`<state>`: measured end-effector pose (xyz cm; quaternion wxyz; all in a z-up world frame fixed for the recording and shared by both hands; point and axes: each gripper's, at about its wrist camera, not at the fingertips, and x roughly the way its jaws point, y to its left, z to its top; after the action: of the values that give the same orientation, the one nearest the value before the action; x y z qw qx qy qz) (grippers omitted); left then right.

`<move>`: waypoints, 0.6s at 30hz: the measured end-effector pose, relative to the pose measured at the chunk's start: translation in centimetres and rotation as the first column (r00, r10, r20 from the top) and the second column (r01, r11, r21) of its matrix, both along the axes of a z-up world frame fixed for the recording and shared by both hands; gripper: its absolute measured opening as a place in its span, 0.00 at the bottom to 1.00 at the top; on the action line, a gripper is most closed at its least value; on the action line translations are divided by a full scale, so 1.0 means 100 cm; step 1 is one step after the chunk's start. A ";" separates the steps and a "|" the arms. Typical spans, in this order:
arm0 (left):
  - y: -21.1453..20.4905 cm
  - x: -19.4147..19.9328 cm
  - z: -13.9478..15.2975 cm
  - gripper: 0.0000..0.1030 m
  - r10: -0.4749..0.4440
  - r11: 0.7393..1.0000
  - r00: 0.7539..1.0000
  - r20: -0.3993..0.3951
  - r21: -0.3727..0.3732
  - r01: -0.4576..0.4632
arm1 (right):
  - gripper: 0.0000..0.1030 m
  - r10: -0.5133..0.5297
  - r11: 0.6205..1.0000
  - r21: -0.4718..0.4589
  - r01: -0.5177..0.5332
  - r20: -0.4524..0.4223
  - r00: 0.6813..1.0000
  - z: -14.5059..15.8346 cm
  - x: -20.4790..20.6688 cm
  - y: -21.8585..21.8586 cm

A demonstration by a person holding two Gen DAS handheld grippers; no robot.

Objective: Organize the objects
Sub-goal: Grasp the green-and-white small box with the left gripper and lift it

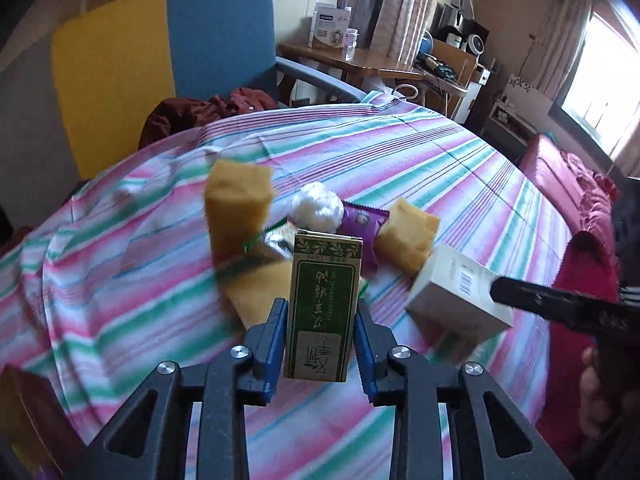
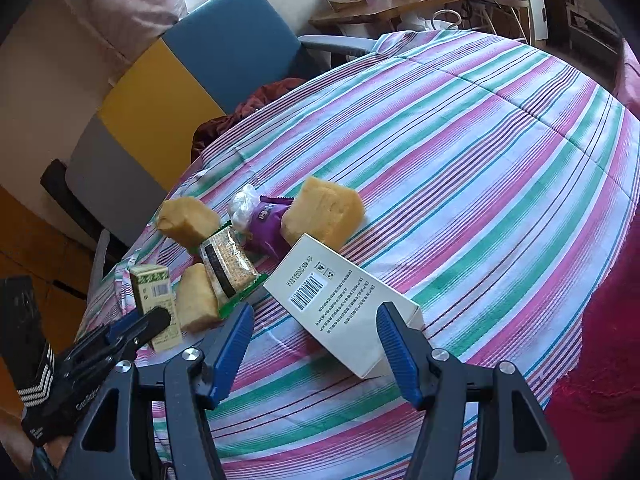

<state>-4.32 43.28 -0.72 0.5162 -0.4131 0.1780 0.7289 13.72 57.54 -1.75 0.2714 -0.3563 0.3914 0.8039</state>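
Observation:
My left gripper (image 1: 321, 312) is shut on a green and gold box (image 1: 322, 304), held upright over the striped cloth; the box also shows in the right wrist view (image 2: 154, 300). My right gripper (image 2: 316, 320) is open, its jaws on either side of a white barcode box (image 2: 340, 304) that lies tilted on the cloth, also in the left wrist view (image 1: 456, 296). Behind lie three yellow sponges (image 2: 322, 212) (image 2: 186, 220) (image 2: 196, 298), a purple packet (image 2: 266, 224), a clear cracker packet (image 2: 228, 266) and a white crumpled bag (image 1: 318, 208).
The striped cloth (image 2: 480, 160) covers a round table. A blue and yellow chair (image 1: 160, 52) with a dark red garment (image 1: 208, 110) stands behind. A red sofa (image 1: 560, 184) is at the right. A wooden desk (image 1: 344, 58) with boxes stands far back.

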 end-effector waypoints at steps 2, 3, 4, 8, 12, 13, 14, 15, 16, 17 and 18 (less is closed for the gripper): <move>-0.016 0.003 -0.001 0.31 0.021 1.000 1.000 0.016 0.003 -0.021 | 0.63 -0.001 1.000 0.008 0.001 0.007 1.000 0.000 -0.001 0.000; -0.023 0.005 -0.002 0.31 0.028 1.000 0.999 0.025 0.002 -0.028 | 0.63 -0.002 1.000 0.011 0.002 0.011 1.000 0.000 -0.002 0.000; -0.031 0.006 -0.004 0.31 0.040 0.999 0.999 0.037 0.000 -0.040 | 0.63 -0.004 1.000 0.015 0.003 0.014 1.000 0.000 -0.002 0.000; -0.061 0.014 -0.013 0.31 0.086 0.996 0.993 0.078 -0.014 -0.085 | 0.63 -0.014 0.999 0.029 0.013 0.024 1.000 0.001 -0.003 0.000; -0.081 0.030 -0.021 0.31 0.106 0.994 0.991 0.085 -0.037 -0.104 | 0.63 -0.020 0.999 0.049 0.018 0.039 0.999 0.002 -0.001 -0.001; -0.085 0.034 -0.024 0.31 0.112 0.993 0.990 0.091 -0.047 -0.108 | 0.63 -0.017 0.998 0.054 0.014 0.047 0.999 0.002 -0.002 -0.002; -0.088 0.037 -0.026 0.31 0.116 0.992 0.989 0.095 -0.054 -0.111 | 0.63 -0.008 0.998 0.057 0.005 0.061 0.998 0.001 -0.004 -0.003; -0.090 0.040 -0.029 0.31 0.116 0.992 0.988 0.099 -0.060 -0.111 | 0.63 0.004 0.998 0.066 -0.009 0.076 0.997 0.002 -0.006 -0.004; -0.092 0.044 -0.030 0.31 0.115 0.992 0.988 0.101 -0.065 -0.108 | 0.64 0.016 0.997 0.076 -0.024 0.093 0.996 0.002 -0.008 -0.005; -0.093 0.048 -0.033 0.31 0.111 0.992 0.989 0.101 -0.073 -0.104 | 0.68 0.035 0.995 0.090 -0.045 0.116 0.993 0.003 -0.012 -0.006; -0.094 0.050 -0.036 0.31 0.110 0.991 0.989 0.101 -0.081 -0.102 | 0.69 0.062 0.990 0.119 -0.081 0.153 0.986 0.005 -0.017 -0.008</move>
<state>0.64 33.89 -4.28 0.4693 -0.4791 0.1556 0.7252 12.07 56.77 -1.23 0.2924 -0.4116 0.3060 0.8072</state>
